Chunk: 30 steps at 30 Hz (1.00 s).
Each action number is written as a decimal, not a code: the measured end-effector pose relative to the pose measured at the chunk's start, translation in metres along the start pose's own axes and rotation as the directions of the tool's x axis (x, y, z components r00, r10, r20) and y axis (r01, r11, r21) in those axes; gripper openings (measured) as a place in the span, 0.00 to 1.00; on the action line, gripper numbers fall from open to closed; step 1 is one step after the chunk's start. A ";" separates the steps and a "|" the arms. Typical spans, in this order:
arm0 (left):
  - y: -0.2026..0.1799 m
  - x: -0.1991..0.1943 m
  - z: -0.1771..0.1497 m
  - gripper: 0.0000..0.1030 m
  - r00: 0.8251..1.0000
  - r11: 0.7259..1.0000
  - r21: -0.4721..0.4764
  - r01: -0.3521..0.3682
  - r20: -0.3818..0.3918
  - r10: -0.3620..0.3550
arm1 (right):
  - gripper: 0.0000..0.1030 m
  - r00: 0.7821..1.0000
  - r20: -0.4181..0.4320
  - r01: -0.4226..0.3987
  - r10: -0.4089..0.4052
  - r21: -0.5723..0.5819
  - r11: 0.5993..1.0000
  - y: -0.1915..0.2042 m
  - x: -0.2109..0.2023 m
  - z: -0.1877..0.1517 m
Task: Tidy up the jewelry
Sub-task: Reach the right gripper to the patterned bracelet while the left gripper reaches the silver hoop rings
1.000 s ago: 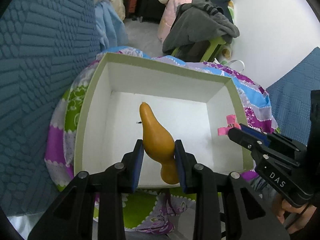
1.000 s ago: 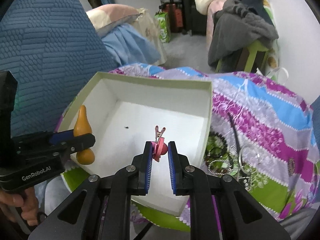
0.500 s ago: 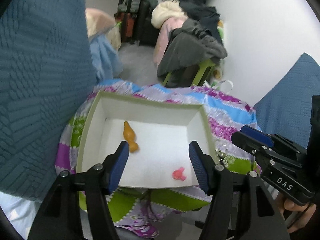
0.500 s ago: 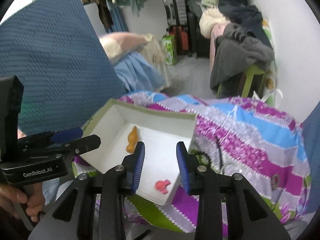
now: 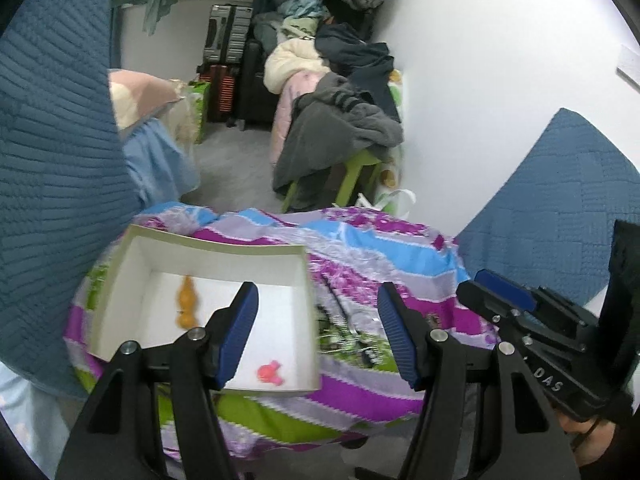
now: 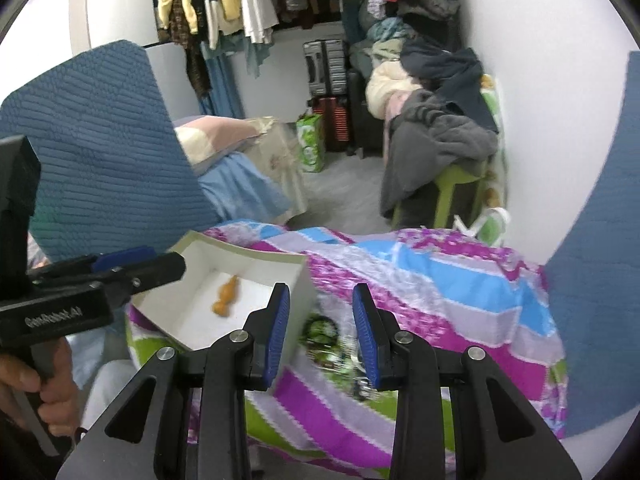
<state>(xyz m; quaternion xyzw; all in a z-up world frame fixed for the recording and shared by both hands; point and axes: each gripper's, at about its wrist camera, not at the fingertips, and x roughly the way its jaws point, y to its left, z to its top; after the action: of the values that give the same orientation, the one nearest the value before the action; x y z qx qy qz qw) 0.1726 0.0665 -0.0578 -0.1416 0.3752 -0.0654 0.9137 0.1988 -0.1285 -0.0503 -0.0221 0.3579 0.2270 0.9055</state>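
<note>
Judging by how things lie, the sorting is partly done: two pieces are already in the white box point(image 5: 120, 280), and more jewelry remains outside it.

Inside the box, the orange gourd-shaped pendant point(image 5: 186, 303) lies toward the far wall, and the small pink clip point(image 5: 271, 372) sits close to the near right corner, well apart from the pendant. Nothing else shows on the box floor (the right wrist view hides the pink clip behind its own finger, so only the pendant point(image 6: 226, 297) is seen there).

Just beside the box's right wall, on the colourful striped cloth point(image 5: 380, 248), a cluster of dark and green beaded pieces point(image 6: 328, 332) is left to collect; blur keeps me from telling how many there are or what each one is. That pile is probably the next target.

The left gripper point(image 5: 318, 330) has its jaws well apart and nothing between them; it hangs above the box's right edge. The right gripper point(image 6: 321, 330) stands moderately open, also empty, framing the beaded pieces beside the box. A hand point(image 6: 28, 384) holds the left gripper's handle at the left edge of the right wrist view.
</note>
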 end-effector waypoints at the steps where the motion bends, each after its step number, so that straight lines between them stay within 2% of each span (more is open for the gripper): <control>1: -0.006 0.005 -0.002 0.60 1.000 1.000 -0.002 0.008 -0.003 -0.008 | 0.29 1.000 0.002 0.010 -0.010 0.009 1.000 -0.008 -0.001 -0.004; 9: -0.046 0.041 -0.027 0.60 0.996 0.997 -0.009 0.077 -0.044 -0.077 | 0.29 0.996 -0.006 0.084 -0.084 0.082 0.993 -0.073 0.004 -0.046; 14: -0.070 0.072 -0.047 0.56 0.990 0.994 -0.004 0.111 -0.086 -0.111 | 0.29 0.993 -0.040 0.116 -0.111 0.146 0.982 -0.118 0.021 -0.076; 17: -0.078 0.095 -0.058 0.49 0.986 0.993 -0.010 0.121 -0.117 -0.121 | 0.29 0.992 -0.066 0.115 -0.105 0.178 0.977 -0.142 0.035 -0.093; 23: -0.075 0.145 -0.076 0.45 0.978 0.995 -0.056 0.088 -0.186 -0.097 | 0.29 0.985 -0.157 0.102 -0.069 0.215 0.971 -0.176 0.072 -0.116; 24: -0.075 0.151 -0.078 0.42 0.977 0.995 -0.054 0.079 -0.192 -0.088 | 0.29 0.985 -0.163 0.099 -0.064 0.217 0.971 -0.178 0.075 -0.117; 30: -0.065 0.190 -0.084 0.41 0.970 0.998 -0.058 0.004 -0.244 -0.018 | 0.29 0.970 -0.241 0.096 -0.042 0.215 0.972 -0.193 0.108 -0.126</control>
<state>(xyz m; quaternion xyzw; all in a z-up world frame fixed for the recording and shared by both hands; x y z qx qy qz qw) 0.2479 -0.0554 -0.2218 -0.1606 0.4857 -0.0768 0.8558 0.2700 -0.2841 -0.2383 0.0413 0.4849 0.1488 0.8608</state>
